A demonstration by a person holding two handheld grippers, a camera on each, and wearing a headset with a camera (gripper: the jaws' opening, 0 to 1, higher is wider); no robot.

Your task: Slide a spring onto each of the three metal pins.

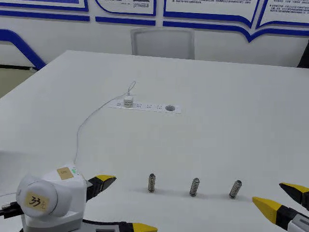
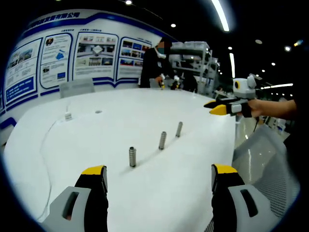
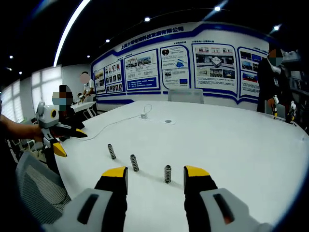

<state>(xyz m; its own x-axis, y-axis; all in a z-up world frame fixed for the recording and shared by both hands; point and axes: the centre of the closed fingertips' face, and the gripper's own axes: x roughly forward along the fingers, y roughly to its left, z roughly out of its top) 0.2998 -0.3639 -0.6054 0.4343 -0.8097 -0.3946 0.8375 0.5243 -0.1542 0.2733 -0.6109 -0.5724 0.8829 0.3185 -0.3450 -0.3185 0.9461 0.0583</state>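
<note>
Three metal pins (image 2: 162,140) stand upright in a row on the white desk (image 1: 231,96), close to its near edge. In the head view they sit around 6 o'clock: the left pin (image 1: 151,182), the middle pin (image 1: 194,187) and the right pin (image 1: 235,189), evenly spaced and well apart from each other. Each one carries a coil, and the springs (image 3: 134,163) reach from the desk surface up to near the pin tops.

The left gripper (image 1: 123,203) hangs at about 7 o'clock of the head view, near the left pin but not touching it. Its yellow-tipped jaws are spread wide with nothing between them. The right gripper (image 1: 277,195) comes in at about 4 o'clock, just beyond the right pin at that end of the row, its jaws also spread and empty. In the left gripper view, a hand (image 2: 258,107) holds the right gripper above the desk edge at 2 o'clock.

At 12 o'clock from the pins, well apart from them, a white power strip (image 1: 145,106) lies flat on the desk with a small plug (image 1: 128,101) in it. A thin white cable (image 1: 82,128) trails from the plug toward the left gripper. A grey chair (image 1: 163,42) stands at the desk's far edge, below blue-trimmed wall boards (image 3: 212,67).
</note>
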